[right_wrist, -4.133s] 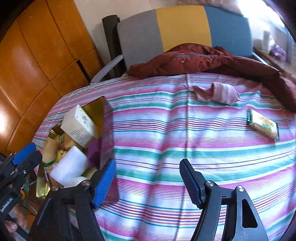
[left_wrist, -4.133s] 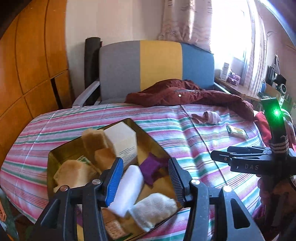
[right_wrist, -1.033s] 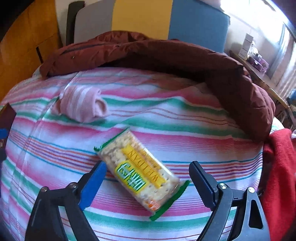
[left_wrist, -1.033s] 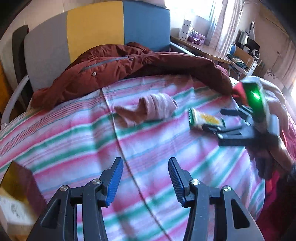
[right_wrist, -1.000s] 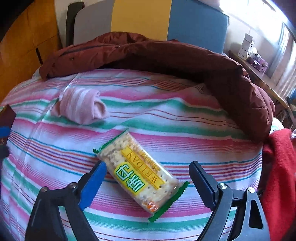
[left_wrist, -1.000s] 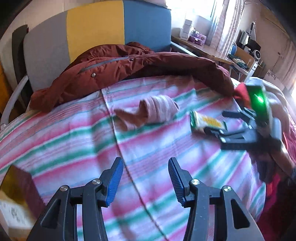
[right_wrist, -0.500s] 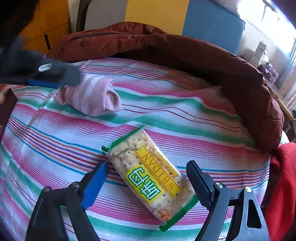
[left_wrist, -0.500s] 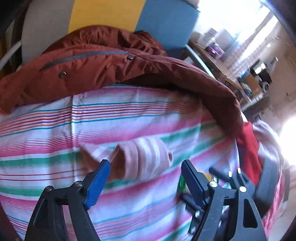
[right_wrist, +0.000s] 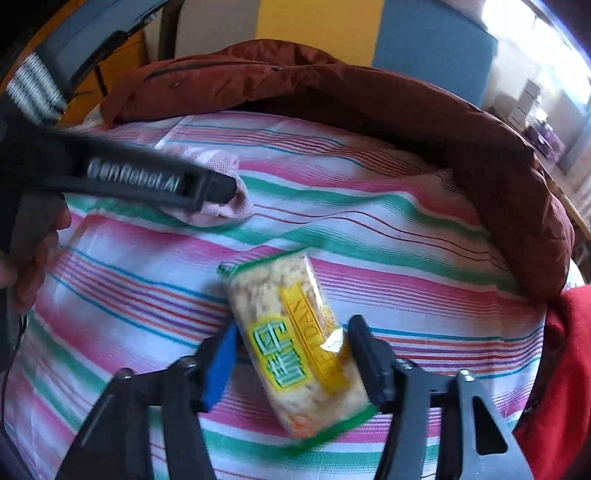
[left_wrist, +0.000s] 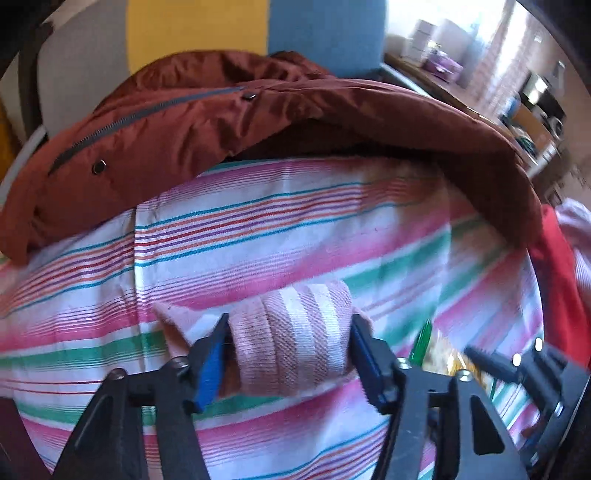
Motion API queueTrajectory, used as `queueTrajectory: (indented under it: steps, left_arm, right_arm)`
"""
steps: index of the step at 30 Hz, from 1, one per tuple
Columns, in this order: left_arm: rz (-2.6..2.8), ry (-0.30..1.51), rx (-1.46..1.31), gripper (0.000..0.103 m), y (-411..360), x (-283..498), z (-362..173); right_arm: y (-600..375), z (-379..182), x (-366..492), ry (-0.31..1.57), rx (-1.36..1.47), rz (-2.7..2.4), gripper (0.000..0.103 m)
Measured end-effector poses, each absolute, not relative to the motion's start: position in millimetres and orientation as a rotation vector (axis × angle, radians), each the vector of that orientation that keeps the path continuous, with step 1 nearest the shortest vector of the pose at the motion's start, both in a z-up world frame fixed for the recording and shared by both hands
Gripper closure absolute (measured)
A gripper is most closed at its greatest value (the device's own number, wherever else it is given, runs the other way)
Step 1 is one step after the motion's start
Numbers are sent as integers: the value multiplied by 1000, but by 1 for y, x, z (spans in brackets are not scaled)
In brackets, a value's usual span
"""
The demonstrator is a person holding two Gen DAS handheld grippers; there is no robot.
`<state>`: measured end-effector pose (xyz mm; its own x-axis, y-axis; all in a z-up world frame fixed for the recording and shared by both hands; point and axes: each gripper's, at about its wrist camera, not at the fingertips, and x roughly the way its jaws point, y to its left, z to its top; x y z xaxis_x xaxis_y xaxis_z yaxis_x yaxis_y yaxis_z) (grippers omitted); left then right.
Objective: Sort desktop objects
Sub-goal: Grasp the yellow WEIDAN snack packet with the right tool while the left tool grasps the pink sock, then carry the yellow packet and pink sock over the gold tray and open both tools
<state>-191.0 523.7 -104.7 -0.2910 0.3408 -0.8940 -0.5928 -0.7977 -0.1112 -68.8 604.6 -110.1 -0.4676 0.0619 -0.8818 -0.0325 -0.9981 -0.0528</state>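
A rolled pink striped sock (left_wrist: 291,347) lies on the striped bedcover (left_wrist: 258,229). My left gripper (left_wrist: 290,330) straddles it, its jaws closing, and both pads touch the roll's sides. The right wrist view shows the left gripper's finger (right_wrist: 147,177) from the side over the sock (right_wrist: 225,210), with a hand behind it. A cracker packet (right_wrist: 295,343) with a green edge and a yellow label lies between my right gripper's (right_wrist: 291,332) closing jaws, and the pads are against its long sides. In the left wrist view the right gripper's fingers (left_wrist: 517,365) and the blurred packet (left_wrist: 443,354) show at the lower right.
A maroon jacket (left_wrist: 258,122) lies bunched along the far edge of the bedcover. Behind it stands a chair back (left_wrist: 195,29) in grey, yellow and blue. Red cloth (right_wrist: 561,350) sits at the right edge. A dark box corner (left_wrist: 11,435) shows at lower left. A cluttered desk (left_wrist: 443,81) stands far right.
My left gripper came forward and down over the sock, spread wide, then narrowed onto it. My right jaws narrowed onto the cracker packet, which has turned more in line with the fingers.
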Motion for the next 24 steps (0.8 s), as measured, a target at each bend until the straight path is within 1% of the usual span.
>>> queueTrajectory:
  steps: [1, 3, 4, 10, 16, 21, 24]
  left_arm:
    - [2109, 308, -1366, 57, 517, -187, -103]
    - [2088, 260, -1362, 63, 502, -178, -98]
    - [2086, 247, -1360, 64, 495, -174, -97]
    - [2126, 197, -1285, 65, 443, -135, -86]
    - [2214, 163, -1154, 65, 403, -102, -46]
    - [2312, 186, -1025, 65, 373, -78, -9]
    - [2348, 177, -1001, 65, 349, -68, 3]
  right_arm:
    - [602, -110, -68, -58, -1600, 2650, 51]
    - [598, -109, -68, -77, -1609, 2658, 53]
    - [598, -108, -66, -73, -1612, 2660, 53]
    - [578, -105, -62, -55, -1627, 2702, 53]
    - [567, -100, -61, 5, -1624, 2746, 53]
    - [547, -104, -64, -53, -1639, 2745, 53]
    - [537, -103, -60, -47, -1641, 2745, 53]
